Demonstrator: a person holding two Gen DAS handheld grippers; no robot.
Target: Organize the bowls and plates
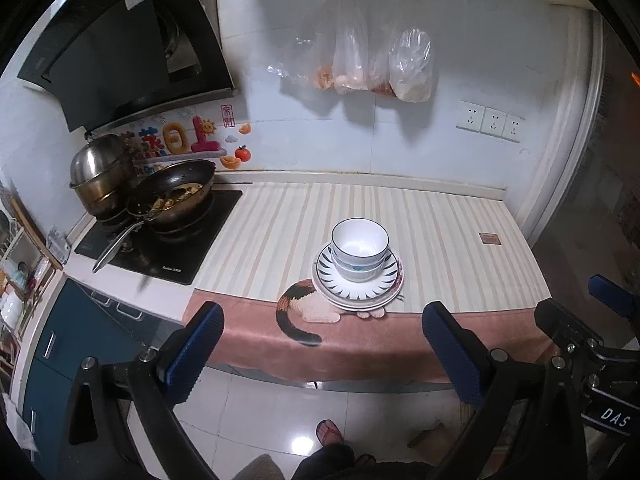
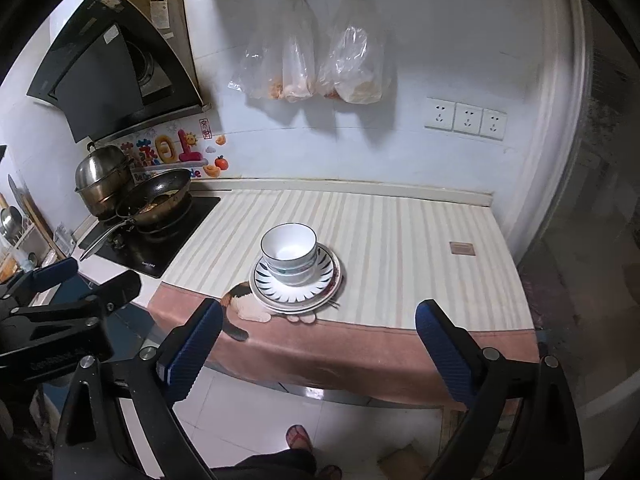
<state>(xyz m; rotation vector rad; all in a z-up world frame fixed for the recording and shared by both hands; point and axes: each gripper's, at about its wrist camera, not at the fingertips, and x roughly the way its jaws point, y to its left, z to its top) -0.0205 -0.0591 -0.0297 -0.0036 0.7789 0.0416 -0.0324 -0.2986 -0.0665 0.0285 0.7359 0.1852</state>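
We are logging: white tiled wall (image 2: 420, 40) carrying three sockets (image 2: 466, 119), range hood (image 1: 120, 52) hanging left, glossy floor tiles (image 1: 280, 412) reflecting light.

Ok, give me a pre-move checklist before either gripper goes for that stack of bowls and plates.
1. Left gripper jaws open and holding nothing: ok.
2. Right gripper jaws open and holding nothing: ok.
3. Both grippers held back off the counter edge, touching nothing: ok.
4. Bowls nested upright on the plates: ok. The exact count of each: cannot tell.
5. Stack well in from the front edge of the cloth: not ok, it sits near the front, over the cat print.
6. Room around the stack: ok, the striped cloth beside it is bare; the frying pan stays on the stove to the left.
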